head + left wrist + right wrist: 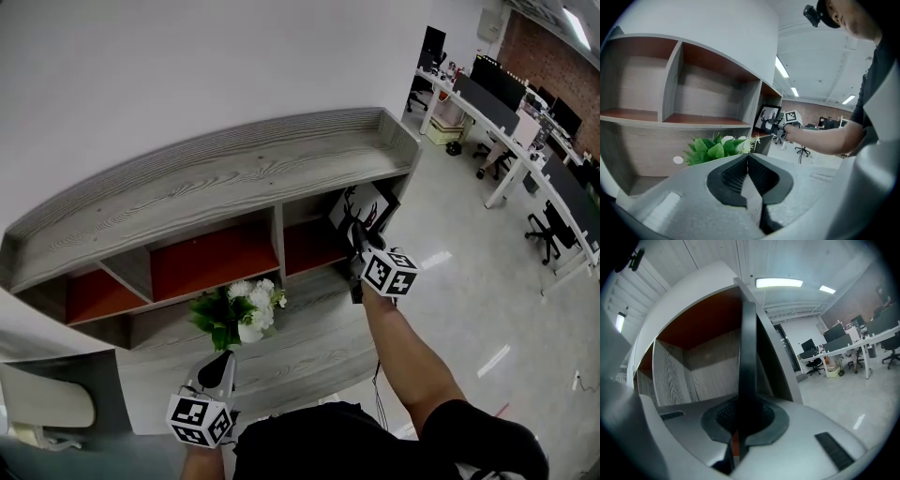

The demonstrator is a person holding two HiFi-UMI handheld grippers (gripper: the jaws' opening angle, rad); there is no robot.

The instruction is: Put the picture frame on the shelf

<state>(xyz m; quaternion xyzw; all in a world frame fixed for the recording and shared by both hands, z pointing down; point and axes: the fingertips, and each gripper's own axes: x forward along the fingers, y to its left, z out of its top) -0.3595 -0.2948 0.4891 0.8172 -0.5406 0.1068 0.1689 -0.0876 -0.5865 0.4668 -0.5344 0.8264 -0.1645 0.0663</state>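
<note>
The picture frame (364, 210), black-edged with a deer silhouette on white, stands at the mouth of the shelf's (234, 178) rightmost red-backed compartment. My right gripper (359, 247) is shut on its lower edge. In the right gripper view the frame (747, 357) shows edge-on as a dark upright bar rising from the jaws of that gripper (739, 414), with the compartment behind it. My left gripper (218, 368) hangs low at the front left, shut on nothing (748, 158). From there the frame (767, 118) is seen far off to the right.
A white vase of flowers with green leaves (242, 314) stands on the lower ledge in front of the middle compartment, just beyond the left gripper. The shelf has a raised rim on top. Office desks and chairs (511, 122) fill the floor to the right.
</note>
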